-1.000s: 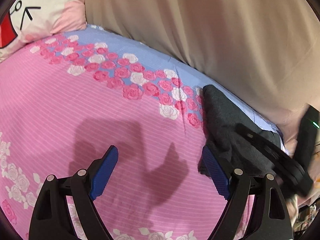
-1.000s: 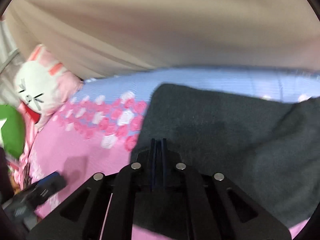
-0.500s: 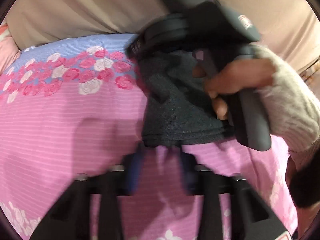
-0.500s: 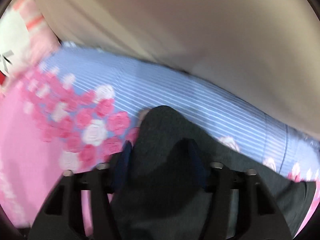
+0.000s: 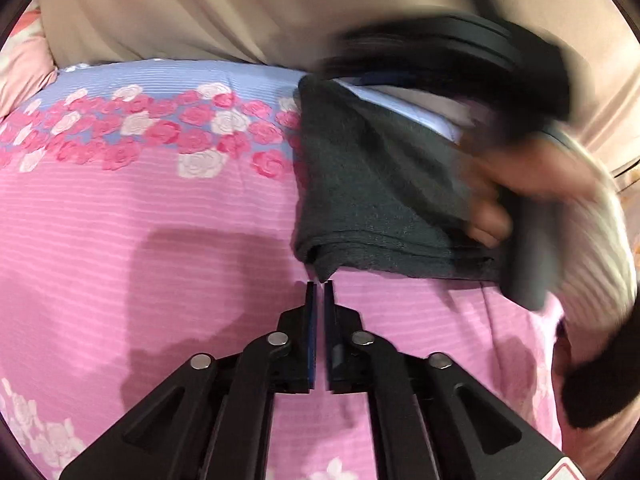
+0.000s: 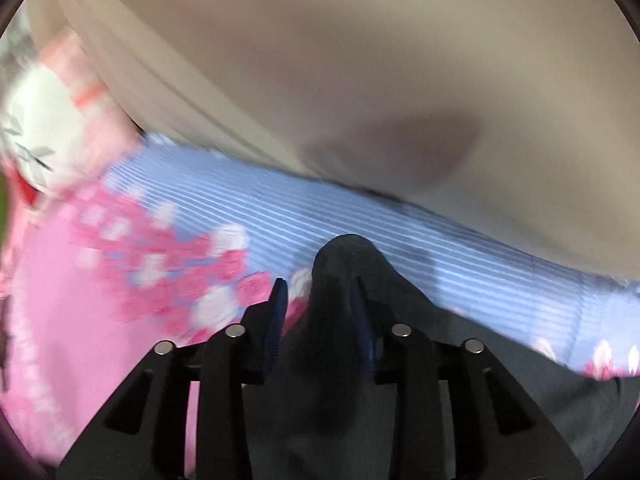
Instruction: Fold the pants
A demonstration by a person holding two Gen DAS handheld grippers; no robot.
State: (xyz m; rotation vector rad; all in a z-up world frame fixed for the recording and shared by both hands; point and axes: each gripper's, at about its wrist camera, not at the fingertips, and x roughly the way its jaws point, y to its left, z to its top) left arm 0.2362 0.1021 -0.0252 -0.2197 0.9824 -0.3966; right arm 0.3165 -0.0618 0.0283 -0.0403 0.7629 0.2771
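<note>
Folded dark grey pants (image 5: pixel 368 184) lie on the pink bedsheet (image 5: pixel 160 240) at centre right of the left wrist view. My left gripper (image 5: pixel 320 285) is shut, its tips right at the pants' near corner; whether they pinch cloth is hidden. My right gripper (image 5: pixel 440 52), blurred, hovers over the pants' far edge, held by a hand (image 5: pixel 520 184) in a cream knit sleeve (image 5: pixel 592 264). In the right wrist view the jaws of my right gripper (image 6: pixel 320 294) are opening; a raised fold of the pants (image 6: pixel 348 256) stands between them, with sheet showing beside the left pad (image 6: pixel 278 308).
A band of pink and white roses (image 5: pixel 160 132) and a blue striped strip (image 6: pixel 280 208) cross the sheet's far side. Beige cloth (image 5: pixel 240 12) rises behind the bed. A pink and white plush cushion (image 6: pixel 52 120) sits at the far left corner.
My left gripper went from wide open to shut and came up to the pants' near corner. My right gripper went from shut to parted and shifted, with the pants' fold loose between its jaws.
</note>
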